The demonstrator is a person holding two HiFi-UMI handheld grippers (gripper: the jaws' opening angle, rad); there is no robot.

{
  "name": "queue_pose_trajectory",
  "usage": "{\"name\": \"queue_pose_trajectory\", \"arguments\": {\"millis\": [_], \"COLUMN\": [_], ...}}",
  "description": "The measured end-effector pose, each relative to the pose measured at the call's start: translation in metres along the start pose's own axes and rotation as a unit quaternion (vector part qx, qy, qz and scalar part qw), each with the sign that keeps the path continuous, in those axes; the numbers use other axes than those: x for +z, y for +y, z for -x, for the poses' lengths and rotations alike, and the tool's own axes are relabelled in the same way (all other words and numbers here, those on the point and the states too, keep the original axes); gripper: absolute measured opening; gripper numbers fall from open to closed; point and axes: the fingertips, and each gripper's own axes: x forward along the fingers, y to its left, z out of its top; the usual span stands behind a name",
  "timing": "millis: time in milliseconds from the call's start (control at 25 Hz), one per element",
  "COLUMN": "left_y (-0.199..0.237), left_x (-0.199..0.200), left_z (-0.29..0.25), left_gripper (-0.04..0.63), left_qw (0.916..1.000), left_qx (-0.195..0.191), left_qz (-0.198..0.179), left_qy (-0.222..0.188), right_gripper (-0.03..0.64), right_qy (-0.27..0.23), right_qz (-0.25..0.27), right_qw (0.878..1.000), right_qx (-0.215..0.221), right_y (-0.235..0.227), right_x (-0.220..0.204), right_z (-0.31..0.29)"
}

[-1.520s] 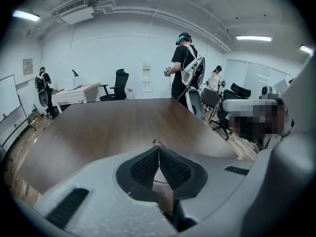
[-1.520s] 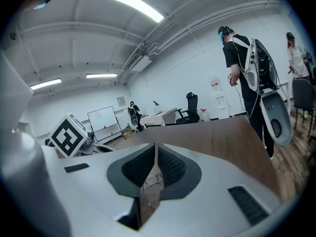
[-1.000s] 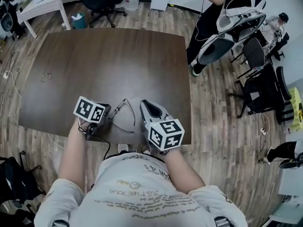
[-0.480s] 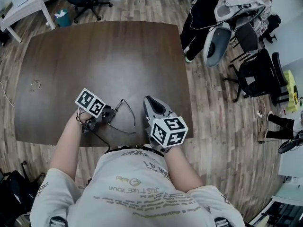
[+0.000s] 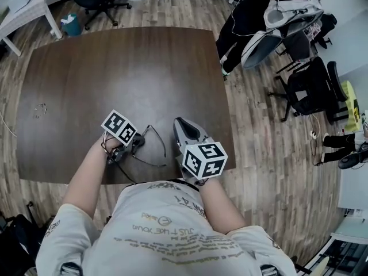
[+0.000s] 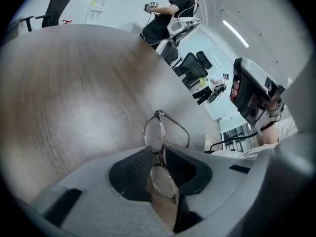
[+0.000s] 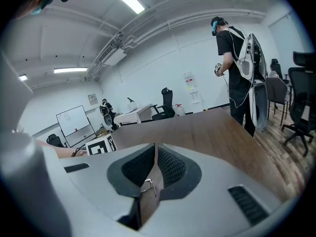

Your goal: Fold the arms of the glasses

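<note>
One broad, dark wooden bench (image 5: 115, 68) lies under both my sets of fingers, which work near its edge closest to me. My right fingers (image 7: 154, 147) are pressed together and stand just to the right of my left fingers (image 6: 159, 149). Those have just been closing and now sit slightly apart around the glasses (image 6: 163, 181), nipping the thin frame at its bridge. One lens lies between the pads; the other pokes out past the tips over the bench. A wire arm (image 5: 163, 148) trails just beside my right fingers. Low in my right fingers' gap shows a small metal loop (image 7: 147, 184); whether it is gripped I cannot tell.
</note>
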Motion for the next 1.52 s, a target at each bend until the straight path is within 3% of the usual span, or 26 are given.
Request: {"name": "queue_pose_trajectory", "arguments": {"millis": [560,760,1000,1160,1280,1400,1520], "left_y": [-0.002,-0.002,-0.008,-0.025,-0.036,-0.041,-0.05], "left_x": [-0.006,-0.003,0.014,0.033,0.041,0.046,0.052], "left_z": [-0.002,0.006,0.034,0.048,0.056,0.066,0.069], "left_gripper": [0.048,0.046,0.043,0.043,0.043,0.043,0.042], "left_qw": [0.9988,0.9983,0.9928,0.9794,0.9607,0.9404,0.922], "left_qx": [0.034,0.049,0.079,0.099,0.106,0.134,0.162], "left_qz": [-0.027,-0.031,-0.068,-0.134,-0.199,-0.239,-0.263], "left_qy": [0.023,0.002,-0.058,-0.113,-0.161,-0.202,-0.234], "right_gripper": [0.017,0.017,0.017,0.018,0.018,0.028,0.107], "right_qy": [-0.007,-0.005,0.011,0.043,0.069,0.083,0.098], "right_qz": [-0.01,-0.009,-0.029,-0.044,-0.029,-0.026,-0.02], "right_qw": [1.0,1.0,0.999,0.995,0.992,0.988,0.984], "right_qx": [0.001,0.009,0.036,0.076,0.102,0.13,0.149], "right_y": [-0.001,0.004,0.012,0.012,0.02,0.031,0.033], "right_x": [-0.002,-0.007,-0.01,-0.016,-0.023,-0.031,-0.043], "right_z": [0.005,0.005,0.004,0.008,0.01,0.013,0.021]}}
